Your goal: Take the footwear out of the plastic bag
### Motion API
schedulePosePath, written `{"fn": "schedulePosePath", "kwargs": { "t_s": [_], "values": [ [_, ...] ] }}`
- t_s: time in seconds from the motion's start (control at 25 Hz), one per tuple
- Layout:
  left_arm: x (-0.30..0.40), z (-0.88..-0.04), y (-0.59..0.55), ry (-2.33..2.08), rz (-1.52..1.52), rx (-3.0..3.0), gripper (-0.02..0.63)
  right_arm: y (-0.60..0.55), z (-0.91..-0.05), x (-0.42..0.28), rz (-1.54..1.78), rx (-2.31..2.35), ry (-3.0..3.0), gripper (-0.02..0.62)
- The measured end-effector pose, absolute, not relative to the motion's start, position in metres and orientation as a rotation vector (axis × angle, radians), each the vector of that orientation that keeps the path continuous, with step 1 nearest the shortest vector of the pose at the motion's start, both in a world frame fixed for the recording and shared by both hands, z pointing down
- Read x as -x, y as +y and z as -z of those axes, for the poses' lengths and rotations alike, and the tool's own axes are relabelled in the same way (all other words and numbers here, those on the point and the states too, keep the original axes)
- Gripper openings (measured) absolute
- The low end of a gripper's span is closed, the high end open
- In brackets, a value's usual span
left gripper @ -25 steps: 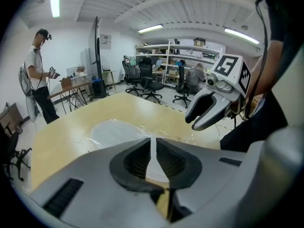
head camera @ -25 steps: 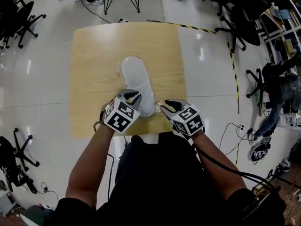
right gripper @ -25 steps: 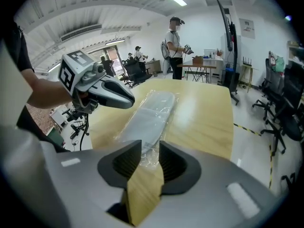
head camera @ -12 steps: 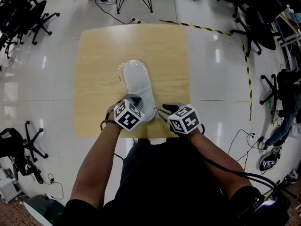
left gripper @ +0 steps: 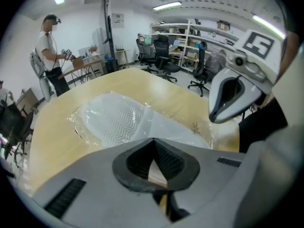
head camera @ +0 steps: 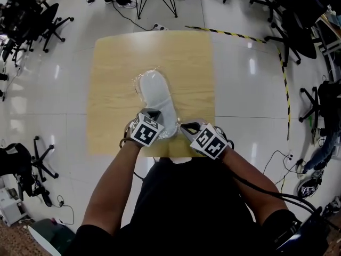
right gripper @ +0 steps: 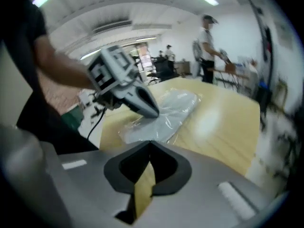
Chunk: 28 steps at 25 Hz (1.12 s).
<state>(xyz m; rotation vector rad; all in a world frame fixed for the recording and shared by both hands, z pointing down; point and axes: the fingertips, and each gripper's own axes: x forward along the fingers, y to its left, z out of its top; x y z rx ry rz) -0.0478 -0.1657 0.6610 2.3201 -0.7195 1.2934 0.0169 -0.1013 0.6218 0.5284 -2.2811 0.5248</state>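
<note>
Plastic bag (head camera: pixel 157 104) w/ footwear (left gripper: pixel 114 120), L tongs (left gripper: pixel 153 141) pinching it, R tongs (right gripper: pixel 151 143) just closed empty

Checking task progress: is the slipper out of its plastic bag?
No, the white slipper lies inside the clear plastic bag.

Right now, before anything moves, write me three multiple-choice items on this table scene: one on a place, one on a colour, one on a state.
1. The plastic bag lies: A on the floor; B on the wooden table; C on a chair.
2. The footwear is: A white; B black; C red.
3. The left gripper is: A wide open; B out of every view; C shut.
Answers: 1 B, the bag rests flat on the tabletop. 2 A, the footwear shows white through the clear film. 3 C, its jaws meet at the tips in the left gripper view.
</note>
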Motion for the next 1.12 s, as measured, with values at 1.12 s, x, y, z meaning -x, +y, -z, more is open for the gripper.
{"fn": "schedulePosePath", "kwargs": {
  "t_s": [1.12],
  "values": [
    [0.054, -0.655, -0.162, -0.760, -1.156, -2.244, 0.006, -0.052, -0.675, -0.020, -0.116, -0.339, -1.979, 0.002]
  ]
}}
